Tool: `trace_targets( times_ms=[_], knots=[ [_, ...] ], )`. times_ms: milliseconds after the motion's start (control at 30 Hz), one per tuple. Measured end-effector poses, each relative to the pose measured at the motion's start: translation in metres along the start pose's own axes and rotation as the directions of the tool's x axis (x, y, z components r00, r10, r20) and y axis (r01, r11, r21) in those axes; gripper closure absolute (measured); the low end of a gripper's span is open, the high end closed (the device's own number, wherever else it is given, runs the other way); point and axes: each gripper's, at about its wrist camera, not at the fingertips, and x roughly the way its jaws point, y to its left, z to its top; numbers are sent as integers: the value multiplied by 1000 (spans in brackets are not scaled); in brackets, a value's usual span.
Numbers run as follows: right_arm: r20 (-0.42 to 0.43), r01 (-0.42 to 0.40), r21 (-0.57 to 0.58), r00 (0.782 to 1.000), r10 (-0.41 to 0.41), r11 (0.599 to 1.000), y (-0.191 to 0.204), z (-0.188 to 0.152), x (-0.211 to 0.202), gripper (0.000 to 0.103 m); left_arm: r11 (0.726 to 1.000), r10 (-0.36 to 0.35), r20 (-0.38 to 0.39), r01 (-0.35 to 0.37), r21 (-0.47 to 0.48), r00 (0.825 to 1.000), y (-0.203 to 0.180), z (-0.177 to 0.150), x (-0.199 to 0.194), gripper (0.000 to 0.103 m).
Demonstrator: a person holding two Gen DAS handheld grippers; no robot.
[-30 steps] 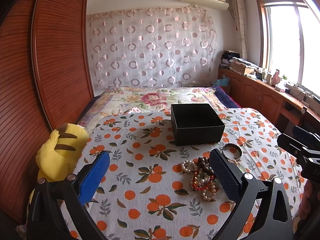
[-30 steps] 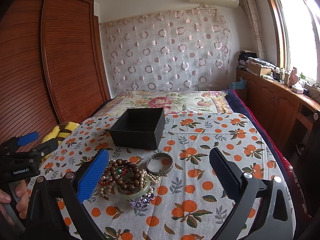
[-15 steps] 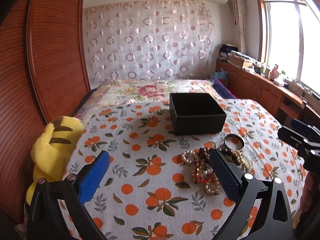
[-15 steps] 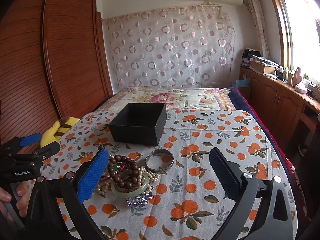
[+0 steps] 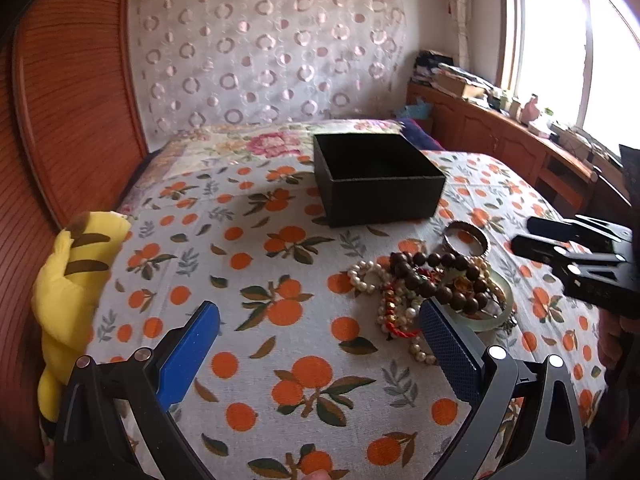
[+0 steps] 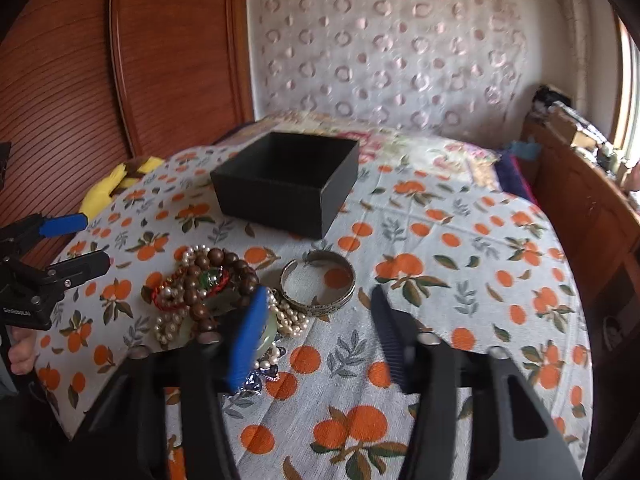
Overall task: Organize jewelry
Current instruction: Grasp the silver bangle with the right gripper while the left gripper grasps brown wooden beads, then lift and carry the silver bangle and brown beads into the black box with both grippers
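A tangled jewelry pile of brown wooden beads, pearls and red cord lies on the orange-print cloth. A silver bangle lies beside it. Behind both stands an open, empty black box. My left gripper is open over bare cloth, its right finger at the pile's near edge. My right gripper hovers just short of the bangle. Its jaws are closing with nothing pressed between them, and the blue finger hides part of a pale green bangle.
A yellow plush toy sits at the table's left edge by a wooden wardrobe. A bed lies beyond the table. Wooden cabinets with clutter run under the window on the right.
The right gripper's jaws have narrowed, and it has dropped closer to the silver bangle. The left gripper has sunk and tipped downward, bringing the cloth and the pile nearer.
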Motion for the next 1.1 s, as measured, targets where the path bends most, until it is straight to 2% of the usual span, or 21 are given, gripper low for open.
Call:
trace_targets(
  times_ms=[133,333,400,467,633,700,767,833,967,1100],
  knots=[
    [-44,-41,15,998,42,999,-8,6,16,74,999,-53,-19,53,9,998,-3,4,8,7],
    [-126,-57,19,990,59,998,-20,15,45,80,992,-123,-30,124,14,992,-6,14,20,7],
    [-143,-53,18,988,55,998,-23,16,52,80,988,-149,-43,150,21,988,-9,17,27,12],
    [-157,-44,11,987,45,999,-26,18,57,80,985,-170,-69,172,26,983,-10,20,36,27],
    [-193,-44,4,980,44,999,-30,21,69,80,971,-231,-121,236,29,965,-19,30,54,45],
    [-206,-58,13,977,60,998,-33,21,73,90,965,-252,-147,259,29,956,-24,34,63,55],
    [-211,-67,15,975,68,998,-35,20,75,93,961,-264,-177,274,29,948,-28,36,72,66],
    [-207,-45,5,977,45,999,-37,20,73,97,957,-279,-197,289,21,940,-30,38,79,71],
    [-201,-32,10,979,34,999,-43,20,69,98,952,-301,-236,306,-15,924,-30,39,92,76],
    [-199,-30,17,979,33,999,-50,16,67,98,953,-298,-244,302,-19,923,-30,41,97,77]
  ],
)
